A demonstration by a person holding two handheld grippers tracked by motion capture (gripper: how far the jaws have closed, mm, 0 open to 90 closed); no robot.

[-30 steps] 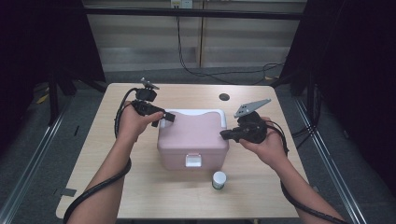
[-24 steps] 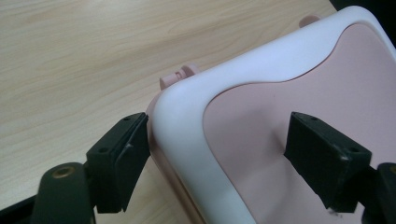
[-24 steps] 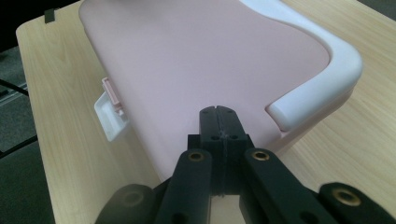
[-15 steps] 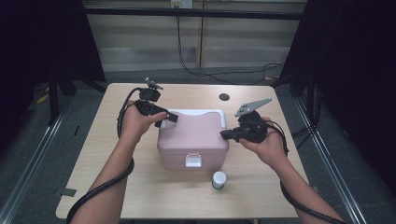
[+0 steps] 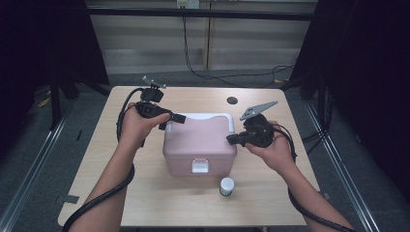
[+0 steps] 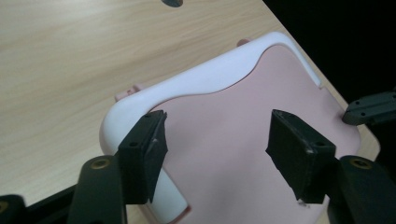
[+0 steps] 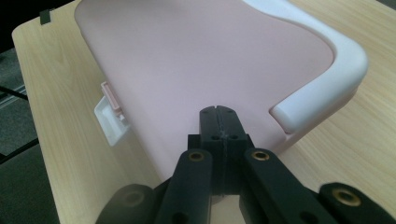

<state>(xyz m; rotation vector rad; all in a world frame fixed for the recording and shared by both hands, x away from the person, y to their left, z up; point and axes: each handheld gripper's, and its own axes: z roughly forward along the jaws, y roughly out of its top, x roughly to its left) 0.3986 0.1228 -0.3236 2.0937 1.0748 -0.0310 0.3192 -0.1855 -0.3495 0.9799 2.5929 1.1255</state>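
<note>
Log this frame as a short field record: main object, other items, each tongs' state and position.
main object: pink box with white handle lying flat on its lid, white latch at front
other items: small jar in front of box; dark hole in table
left tongs: open, jaws have just been closing, nothing between them, over box's back left corner
right tongs: shut, empty, at box's right edge
</note>
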